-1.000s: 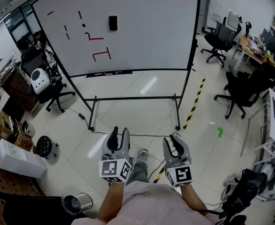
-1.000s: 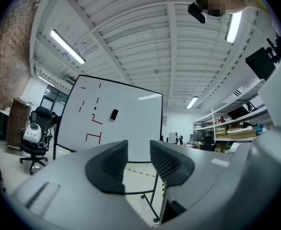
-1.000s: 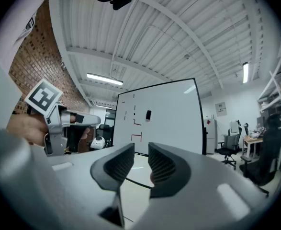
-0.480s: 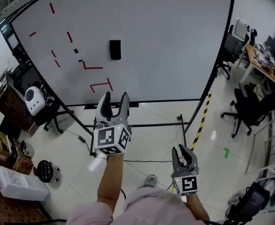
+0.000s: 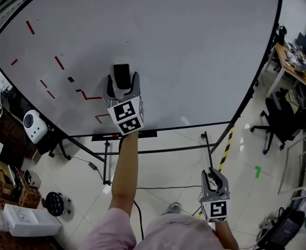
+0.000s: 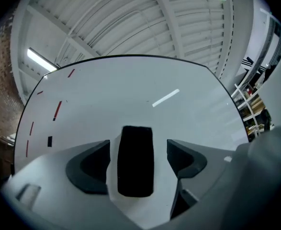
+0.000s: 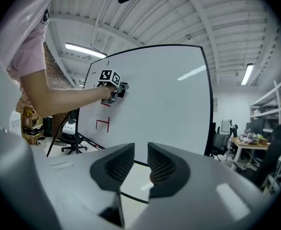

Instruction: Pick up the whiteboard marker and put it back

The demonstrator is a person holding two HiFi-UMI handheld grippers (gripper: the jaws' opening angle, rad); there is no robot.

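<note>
Whiteboard marker (image 5: 121,73), seemingly the black oblong stuck on the whiteboard (image 5: 205,51), stands untouched between the left gripper's (image 6: 138,152) just-opened, wide-spread jaws; right gripper (image 5: 215,175), well clear of the whiteboard, shows narrowly parted, empty jaws.

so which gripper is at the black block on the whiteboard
The left gripper: its jaws have just been opening and stand either side of the black block. The right gripper hangs low, away from the whiteboard, holding nothing.
</note>
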